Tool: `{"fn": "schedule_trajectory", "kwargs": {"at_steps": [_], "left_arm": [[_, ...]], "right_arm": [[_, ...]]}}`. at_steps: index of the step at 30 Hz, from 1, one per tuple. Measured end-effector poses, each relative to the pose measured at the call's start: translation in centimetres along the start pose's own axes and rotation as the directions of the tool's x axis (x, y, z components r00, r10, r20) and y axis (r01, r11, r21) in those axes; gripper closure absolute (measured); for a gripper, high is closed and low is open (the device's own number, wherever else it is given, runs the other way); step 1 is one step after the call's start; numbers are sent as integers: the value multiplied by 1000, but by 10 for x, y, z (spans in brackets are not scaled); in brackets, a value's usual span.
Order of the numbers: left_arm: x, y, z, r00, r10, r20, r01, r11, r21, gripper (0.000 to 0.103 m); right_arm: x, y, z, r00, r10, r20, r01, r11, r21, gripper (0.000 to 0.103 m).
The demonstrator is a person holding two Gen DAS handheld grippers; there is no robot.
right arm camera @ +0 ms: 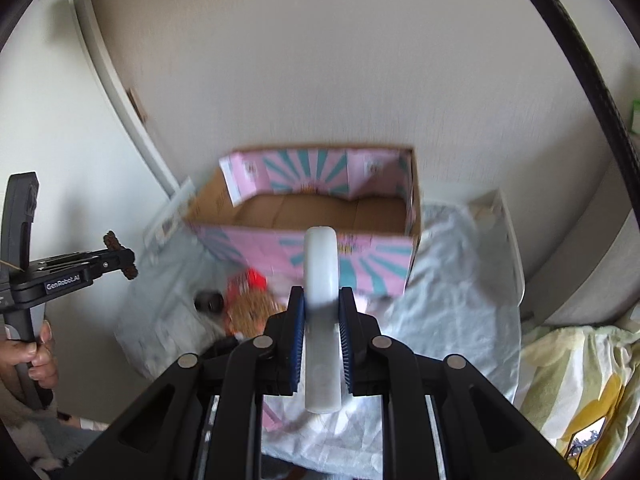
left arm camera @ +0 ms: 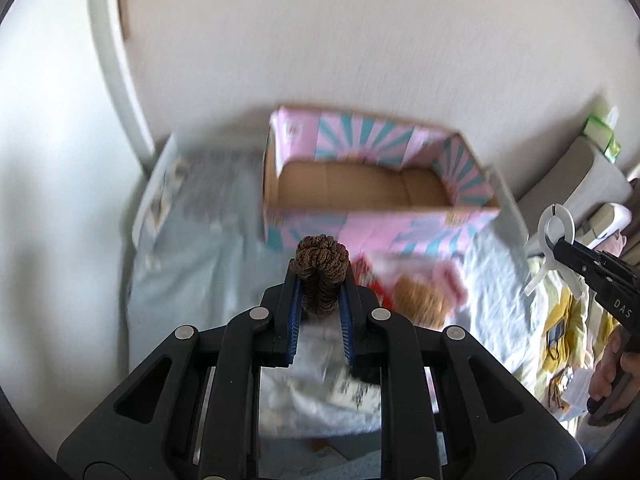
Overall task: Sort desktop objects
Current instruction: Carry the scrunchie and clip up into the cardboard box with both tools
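Observation:
My left gripper (left arm camera: 320, 276) is shut on a brown braided hair tie (left arm camera: 320, 264), held above the cloth in front of the open pink and teal cardboard box (left arm camera: 376, 224). It also shows in the right wrist view (right arm camera: 120, 262) at the left. My right gripper (right arm camera: 320, 296) is shut on a white plastic clip (right arm camera: 320, 280), held in front of the box (right arm camera: 360, 252). In the left wrist view the right gripper (left arm camera: 560, 240) holds the white clip (left arm camera: 554, 228) at the right. The box interior looks bare.
A red and tan snack packet (right arm camera: 248, 300) and a small black object (right arm camera: 209, 301) lie on the pale blue cloth (right arm camera: 440, 320) before the box. A yellow patterned fabric (right arm camera: 580, 400) is at the right. A white wall stands behind the box.

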State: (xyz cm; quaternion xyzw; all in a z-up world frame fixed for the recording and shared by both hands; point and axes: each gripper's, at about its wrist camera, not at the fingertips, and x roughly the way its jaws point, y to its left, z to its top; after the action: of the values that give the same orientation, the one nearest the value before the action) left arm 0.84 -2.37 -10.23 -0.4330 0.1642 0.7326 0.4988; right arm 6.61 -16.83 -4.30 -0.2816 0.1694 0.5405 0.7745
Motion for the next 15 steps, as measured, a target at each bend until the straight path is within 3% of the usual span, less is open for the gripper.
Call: {"fn": "schedule_trajectory", "kwargs": {"at_steps": [6,10,15], "left_arm": [[2,-15,54,996,3,85,-11,995,98,88],[20,-29,86,995,13,103,-30,986,166,88],[51,-42,123,996,-18,89,-2,977,215,88]], "right_arm": [[-4,7,47,998,-16,65,19,999,-41,88],[16,9,77,997,-5,71,8,999,-46,88],[55,1,110,998,-40,40,41,999,-14,88]]}}
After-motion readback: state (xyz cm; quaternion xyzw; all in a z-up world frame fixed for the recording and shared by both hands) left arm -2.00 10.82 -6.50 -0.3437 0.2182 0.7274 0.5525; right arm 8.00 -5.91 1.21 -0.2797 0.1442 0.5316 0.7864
